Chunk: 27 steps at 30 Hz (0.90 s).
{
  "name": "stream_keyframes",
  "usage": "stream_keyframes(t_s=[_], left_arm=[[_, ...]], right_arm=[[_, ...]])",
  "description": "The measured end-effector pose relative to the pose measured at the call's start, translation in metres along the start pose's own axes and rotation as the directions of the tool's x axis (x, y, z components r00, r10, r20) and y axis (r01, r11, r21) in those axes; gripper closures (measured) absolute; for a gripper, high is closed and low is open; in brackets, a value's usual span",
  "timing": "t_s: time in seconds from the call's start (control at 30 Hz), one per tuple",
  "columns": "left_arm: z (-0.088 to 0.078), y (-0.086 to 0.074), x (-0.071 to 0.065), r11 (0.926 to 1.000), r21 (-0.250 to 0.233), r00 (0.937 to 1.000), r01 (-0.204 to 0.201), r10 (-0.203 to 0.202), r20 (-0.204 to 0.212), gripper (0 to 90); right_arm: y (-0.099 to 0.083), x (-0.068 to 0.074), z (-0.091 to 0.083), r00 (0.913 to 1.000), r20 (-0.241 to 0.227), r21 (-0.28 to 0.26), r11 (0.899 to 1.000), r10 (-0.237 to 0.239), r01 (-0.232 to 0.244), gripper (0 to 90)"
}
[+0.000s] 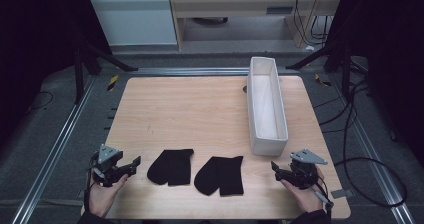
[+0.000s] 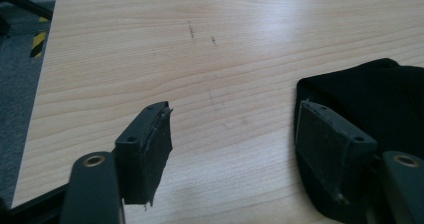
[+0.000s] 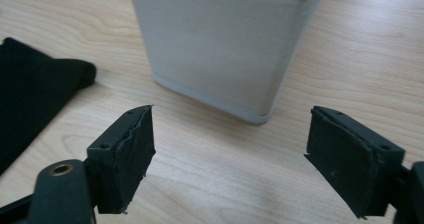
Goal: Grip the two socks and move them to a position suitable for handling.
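Two black socks lie flat near the table's front edge: the left sock (image 1: 171,167) and the right sock (image 1: 220,175). My left gripper (image 1: 131,165) rests at the front left, open, just left of the left sock (image 2: 370,94), with nothing between its jaws. At the front right my right gripper (image 1: 277,170) stands open and empty, pointing at the near end of a long white fabric bin (image 1: 267,104). In the right gripper view the bin's end wall (image 3: 220,49) rises just ahead, and the right sock (image 3: 30,94) lies to the left.
The wooden table (image 1: 190,104) has bare room across its middle and back left. The bin runs front to back along the right side. Black stand legs and cables lie on the floor around the table, with metal rails at both sides.
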<state>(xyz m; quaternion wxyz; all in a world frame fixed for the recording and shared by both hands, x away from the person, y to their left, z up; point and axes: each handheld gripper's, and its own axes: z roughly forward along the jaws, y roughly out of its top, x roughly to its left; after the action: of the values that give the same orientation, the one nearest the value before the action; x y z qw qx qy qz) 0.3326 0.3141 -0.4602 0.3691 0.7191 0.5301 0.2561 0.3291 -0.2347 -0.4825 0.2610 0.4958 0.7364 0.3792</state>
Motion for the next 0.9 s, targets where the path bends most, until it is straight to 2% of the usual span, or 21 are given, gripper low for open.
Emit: stream_keyframes(t_s=[0.13, 0.2, 0.3, 0.43, 0.63, 0.8, 0.9], left_arm=[[-0.003, -0.001, -0.004, 0.9999, 0.008, 0.9999, -0.013, 0.012, 0.011, 36.9], [-0.005, -0.002, -0.007, 0.9998, 0.010, 0.9997, -0.018, 0.018, 0.017, 37.8], [-0.009, -0.004, -0.012, 0.9987, 0.014, 0.9986, -0.050, 0.049, 0.016, 43.0], [-0.008, -0.008, -0.015, 0.9986, 0.028, 0.9987, -0.046, 0.045, 0.024, 46.8], [-0.003, -0.010, -0.021, 0.9969, 0.046, 0.9971, -0.063, 0.061, 0.046, 50.0], [-0.002, -0.013, -0.027, 0.9952, 0.056, 0.9954, -0.080, 0.077, 0.056, 51.0], [-0.001, -0.014, -0.029, 0.9939, 0.065, 0.9944, -0.089, 0.085, 0.063, 53.8]], right_arm=[[0.000, 0.008, -0.006, 0.9991, -0.034, -0.013, 1.000, -0.025, 0.024, 26.0], [0.000, 0.011, -0.007, 0.9987, -0.044, -0.017, 1.000, -0.025, 0.025, 26.7], [0.004, 0.021, -0.008, 0.9960, -0.079, -0.032, 0.999, -0.042, 0.040, 30.4], [0.012, 0.035, -0.003, 0.9905, -0.125, -0.033, 0.998, -0.058, 0.054, 32.3], [0.029, 0.059, 0.007, 0.9726, -0.203, -0.054, 0.993, -0.114, 0.105, 33.6], [0.046, 0.075, 0.015, 0.9575, -0.254, -0.076, 0.990, -0.138, 0.122, 32.9], [0.059, 0.086, 0.018, 0.9452, -0.290, -0.084, 0.988, -0.149, 0.130, 32.8]])
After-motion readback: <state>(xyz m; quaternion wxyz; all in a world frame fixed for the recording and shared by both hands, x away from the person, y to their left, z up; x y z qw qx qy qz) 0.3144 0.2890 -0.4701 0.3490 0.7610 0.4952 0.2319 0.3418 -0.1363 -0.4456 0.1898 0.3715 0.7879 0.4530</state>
